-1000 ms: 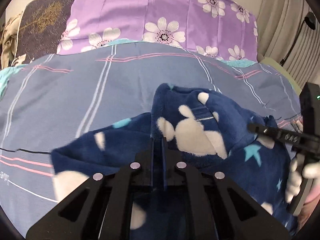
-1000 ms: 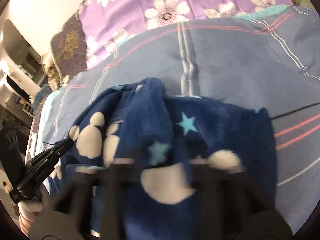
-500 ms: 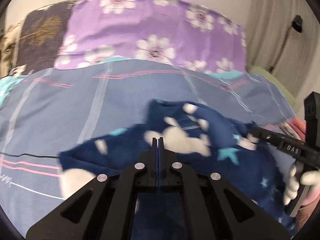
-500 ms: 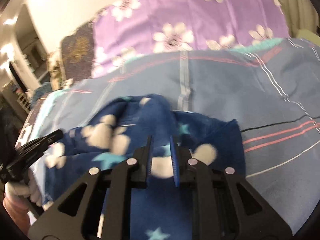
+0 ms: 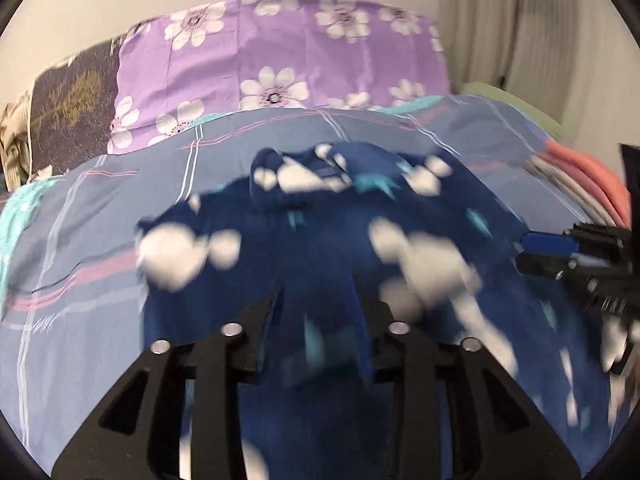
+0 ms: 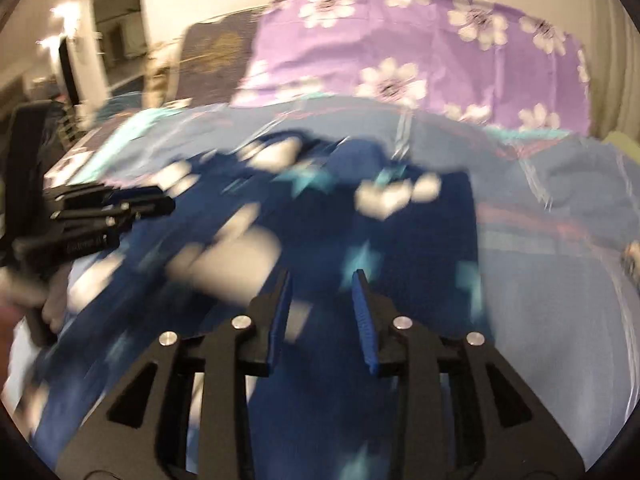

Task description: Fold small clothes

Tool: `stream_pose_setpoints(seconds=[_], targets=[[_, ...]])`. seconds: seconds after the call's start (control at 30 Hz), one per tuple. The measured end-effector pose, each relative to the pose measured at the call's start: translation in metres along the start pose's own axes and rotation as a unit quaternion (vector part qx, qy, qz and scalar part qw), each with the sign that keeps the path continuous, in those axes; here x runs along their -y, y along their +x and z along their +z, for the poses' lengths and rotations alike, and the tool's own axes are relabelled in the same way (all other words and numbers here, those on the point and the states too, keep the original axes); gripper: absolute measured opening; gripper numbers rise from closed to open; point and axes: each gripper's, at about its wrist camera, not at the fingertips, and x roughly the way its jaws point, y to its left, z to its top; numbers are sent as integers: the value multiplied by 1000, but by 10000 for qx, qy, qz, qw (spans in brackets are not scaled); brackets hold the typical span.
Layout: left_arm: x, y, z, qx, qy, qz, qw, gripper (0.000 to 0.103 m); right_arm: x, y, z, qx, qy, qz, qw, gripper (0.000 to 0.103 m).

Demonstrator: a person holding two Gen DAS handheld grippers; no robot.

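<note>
A dark blue fleece garment (image 5: 328, 240) with white paw prints and teal stars lies spread on the blue plaid bedsheet (image 5: 120, 184). My left gripper (image 5: 322, 312) hovers over its near part with jaws opening. The cloth shows in the gap below, and the pads do not press on it. The right wrist view is blurred. There my right gripper (image 6: 322, 300) is also opening above the garment (image 6: 320, 216), with nothing pinched. Each gripper shows in the other's view: the right gripper (image 5: 538, 252) at the garment's right edge, the left gripper (image 6: 158, 202) at its left edge.
A purple flowered pillow (image 5: 280, 56) and a dark pillow with a gold pattern (image 5: 72, 108) lie at the head of the bed. Salmon and pale folded cloth (image 5: 588, 184) sits at the right edge, beside a pale curtain (image 5: 500, 20). A room opens beyond the bed's left side (image 6: 80, 60).
Both grippers were shut on the garment's folds a second ago. They have pulled back over the bed and their jaws have parted, letting go. The garment now lies flatter and farther ahead.
</note>
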Motion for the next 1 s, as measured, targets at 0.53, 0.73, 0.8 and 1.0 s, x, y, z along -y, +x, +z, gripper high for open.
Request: stream_pose_setpoints(seconds=[0.53, 0.73, 0.8, 1.0], targets=[[-5, -117, -156, -108, -731, 788, 9941, 63, -101, -73, -159, -1385, 1064, 3049, 9362, 42], [-25, -125, -186, -331, -1297, 776, 9880, 63, -132, -92, -137, -746, 633, 3468, 9328, 7], [-31, -126, -196, -419, -1506, 622, 9857, 63, -127, -100, -133, -645, 586, 3214, 9429, 7], [-32, -134, -216, -396, -1734, 162, 9839, 63, -101, -83, -169, -1211, 1045, 2540, 9539, 7]])
